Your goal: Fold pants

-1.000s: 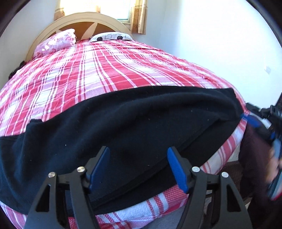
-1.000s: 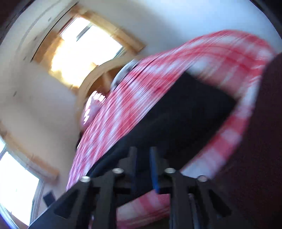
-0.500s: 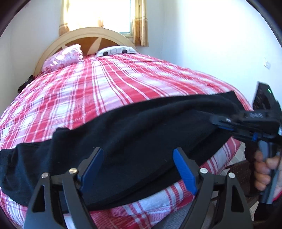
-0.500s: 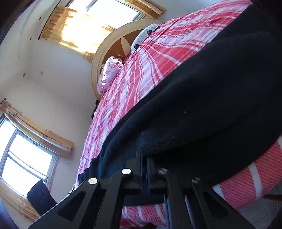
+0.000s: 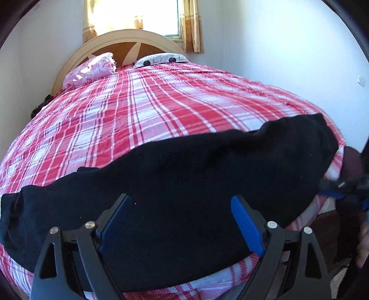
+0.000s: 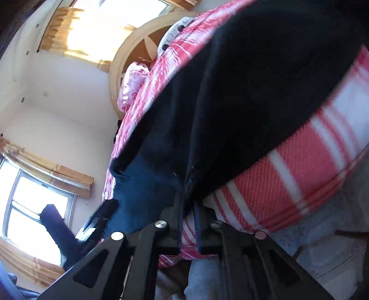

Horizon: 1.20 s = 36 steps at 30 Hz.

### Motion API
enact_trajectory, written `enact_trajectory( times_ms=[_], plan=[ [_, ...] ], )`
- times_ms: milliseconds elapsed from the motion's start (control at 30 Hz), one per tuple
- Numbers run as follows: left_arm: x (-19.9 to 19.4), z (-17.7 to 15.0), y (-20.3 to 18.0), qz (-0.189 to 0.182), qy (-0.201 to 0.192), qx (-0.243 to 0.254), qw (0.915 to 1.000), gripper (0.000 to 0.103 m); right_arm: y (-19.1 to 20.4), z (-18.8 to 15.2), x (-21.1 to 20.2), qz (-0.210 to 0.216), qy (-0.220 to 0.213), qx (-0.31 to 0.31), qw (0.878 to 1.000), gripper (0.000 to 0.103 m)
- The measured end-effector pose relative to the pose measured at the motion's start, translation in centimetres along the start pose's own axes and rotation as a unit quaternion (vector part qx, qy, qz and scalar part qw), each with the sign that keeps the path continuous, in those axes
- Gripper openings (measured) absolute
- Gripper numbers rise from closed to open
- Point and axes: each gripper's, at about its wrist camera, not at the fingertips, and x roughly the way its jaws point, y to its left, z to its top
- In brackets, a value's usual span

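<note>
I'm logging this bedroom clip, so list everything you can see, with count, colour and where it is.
pants: one, black, spread across the near edge of the bed
bedspread: one, red and white plaid, covering the bed
headboard: one, cream with a brown centre, at the far end
pink pillow: one, far left by the headboard
white pillow: one, white with black spots, beside the pink one
window: bright, with tan curtains, behind the headboard
second window: on the side wall
left gripper: blue pads, open wide over the pants
right gripper: nearly closed at the pants' edge; pinch unclear
</note>
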Motion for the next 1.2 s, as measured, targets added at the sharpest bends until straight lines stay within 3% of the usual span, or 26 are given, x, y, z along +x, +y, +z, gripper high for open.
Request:
enact_trajectory(
  times_ms=[33,100,167,233,333,433,533,600,700,733,800,900,1033,1133,1200],
  plan=[
    [0.4,-0.1,0.0,0.009,0.003,0.002,0.9999,0.091,0.2,0.4,-1.3,-0.007,-0.011,-0.008,1.0,0.029],
    [1.5,-0.3,0.0,0.021,0.023,0.0,0.9995,0.091,-0.2,1.2,-4.2,-0.018,-0.04,-0.017,0.999,0.04],
    [2.1,-0.5,0.4,0.015,0.032,-0.017,0.9992,0.092,-0.9,2.2,-7.4,-0.027,-0.088,-0.022,0.996,0.042],
    [2.2,-0.4,0.4,0.015,0.033,-0.026,0.999,0.094,-2.5,3.7,-11.4,-0.075,-0.161,-0.01,0.984,0.042],
    [1.9,-0.5,0.1,0.025,0.031,-0.014,0.9991,0.095,-5.0,6.0,-14.4,-0.159,-0.211,0.001,0.964,0.042],
    [1.9,-0.4,-0.3,0.032,0.033,-0.012,0.9989,0.095,-7.0,8.2,-15.3,-0.227,-0.224,-0.009,0.948,0.042],
    [1.9,-0.4,-0.5,0.038,0.034,-0.008,0.9987,0.095,-8.2,10.1,-14.2,-0.266,-0.211,-0.032,0.94,0.042],
    [2.0,-0.3,-0.5,0.042,0.035,-0.007,0.9985,0.095,-9.3,10.7,-13.9,-0.265,-0.191,-0.034,0.945,0.042],
    [2.0,-0.2,-0.6,0.044,0.036,-0.009,0.9983,0.096,-10.5,11.3,-12.4,-0.263,-0.15,-0.034,0.952,0.027],
    [2.1,-0.2,-0.7,0.045,0.037,-0.01,0.9982,0.096,-10.8,11.5,-12.4,-0.27,-0.15,-0.037,0.95,0.018],
    [2.1,-0.1,-0.8,0.045,0.038,-0.008,0.9982,0.096,-10.4,11.8,-12.2,-0.277,-0.139,-0.062,0.949,0.01],
    [2.0,0.1,-1.0,0.046,0.038,0.001,0.9982,0.096,-9.4,12.3,-12.4,-0.304,-0.137,-0.098,0.938,0.009],
    [2.1,0.2,-1.1,0.044,0.038,0.0,0.9983,0.096,-8.7,13.3,-14.0,-0.385,-0.133,-0.132,0.904,0.009],
    [2.2,0.1,-1.1,0.043,0.037,-0.005,0.9983,0.097,-10.9,14.1,-13.2,-0.366,-0.091,-0.113,0.919,0.011],
    [2.1,0.2,-1.0,0.043,0.039,-0.003,0.9983,0.098,-11.3,13.9,-13.0,-0.361,-0.097,-0.129,0.919,0.016]
  ],
)
